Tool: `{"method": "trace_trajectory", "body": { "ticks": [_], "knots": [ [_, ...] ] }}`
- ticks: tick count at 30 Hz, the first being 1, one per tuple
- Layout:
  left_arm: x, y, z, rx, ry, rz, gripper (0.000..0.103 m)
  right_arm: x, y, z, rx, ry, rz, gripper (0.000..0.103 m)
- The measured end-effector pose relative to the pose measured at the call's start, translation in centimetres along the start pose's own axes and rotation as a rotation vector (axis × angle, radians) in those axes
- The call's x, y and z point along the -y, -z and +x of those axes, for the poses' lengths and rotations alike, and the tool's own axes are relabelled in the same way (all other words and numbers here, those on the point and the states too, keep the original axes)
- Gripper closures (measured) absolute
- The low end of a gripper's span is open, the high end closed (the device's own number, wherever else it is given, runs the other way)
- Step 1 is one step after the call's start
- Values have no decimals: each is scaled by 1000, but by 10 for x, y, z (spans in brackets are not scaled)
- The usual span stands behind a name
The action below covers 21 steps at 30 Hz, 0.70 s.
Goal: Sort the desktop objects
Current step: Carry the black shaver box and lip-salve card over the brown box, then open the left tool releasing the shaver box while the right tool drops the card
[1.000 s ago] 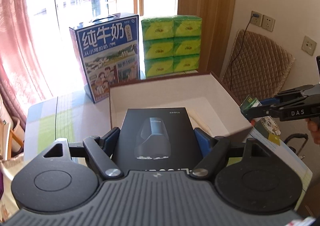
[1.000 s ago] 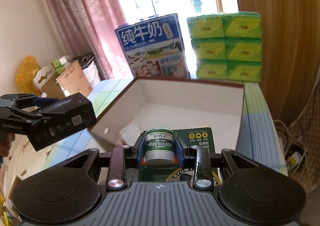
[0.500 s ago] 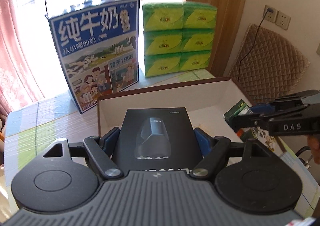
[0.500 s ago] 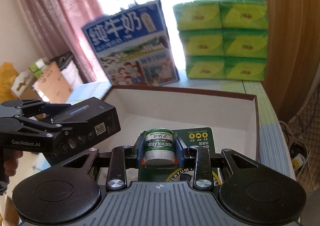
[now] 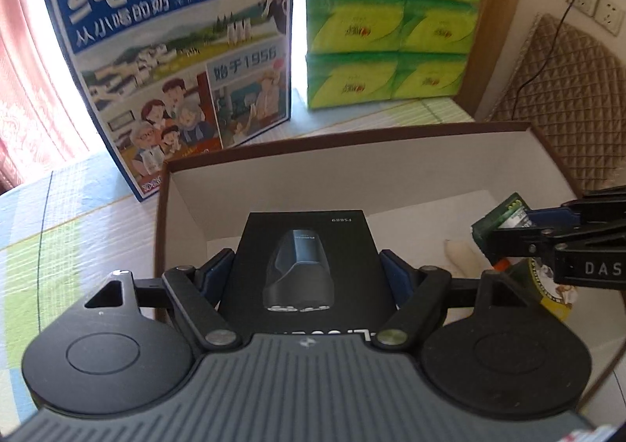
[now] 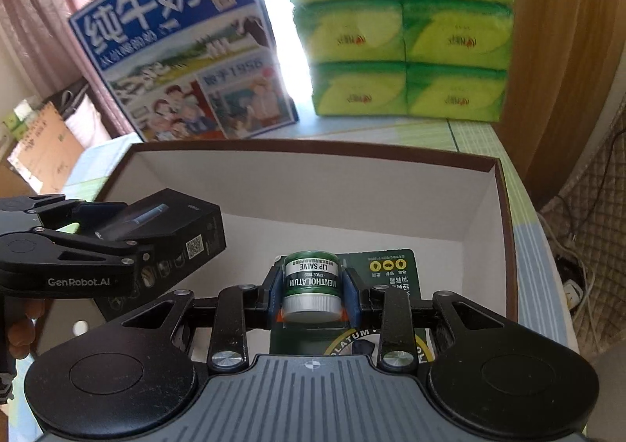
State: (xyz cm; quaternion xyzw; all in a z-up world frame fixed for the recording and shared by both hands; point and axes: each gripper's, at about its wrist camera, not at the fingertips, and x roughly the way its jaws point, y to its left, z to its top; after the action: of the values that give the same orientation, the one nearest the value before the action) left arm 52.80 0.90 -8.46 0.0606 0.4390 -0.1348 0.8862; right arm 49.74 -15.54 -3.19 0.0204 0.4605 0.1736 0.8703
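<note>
Table with striped green-blue cloth [image 5: 78, 230] filled lower frame. Blue milk carton case [image 5: 176, 51] stood upper left, green tissue pack stack [image 5: 391, 23] upper centre. Open brown-rimmed white cardboard box [image 6: 313, 191] lay mid-frame. Left gripper [image 5: 307, 270] clamped black rectangular shaver box [image 5: 305, 258] over box's left part. Right gripper [image 6: 313, 287] pinched small green Mentholatum lip salve jar on dark green card [image 6: 311, 277] over right part.

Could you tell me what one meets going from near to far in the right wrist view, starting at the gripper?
right gripper shut on the lip salve jar → far wall of the open box → green tissue packs at the back.
</note>
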Motion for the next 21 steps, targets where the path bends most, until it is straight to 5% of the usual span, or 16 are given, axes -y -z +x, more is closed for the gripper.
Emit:
{"method": "trace_trajectory", "body": {
  "ticks": [7, 21],
  "knots": [
    [6, -1, 30, -20, -81, 50, 29, 8, -5, 19, -24, 22, -17, 73],
    [6, -12, 29, 27, -75, 85, 29, 9, -14, 41, -30, 114, -117, 73]
  ]
}}
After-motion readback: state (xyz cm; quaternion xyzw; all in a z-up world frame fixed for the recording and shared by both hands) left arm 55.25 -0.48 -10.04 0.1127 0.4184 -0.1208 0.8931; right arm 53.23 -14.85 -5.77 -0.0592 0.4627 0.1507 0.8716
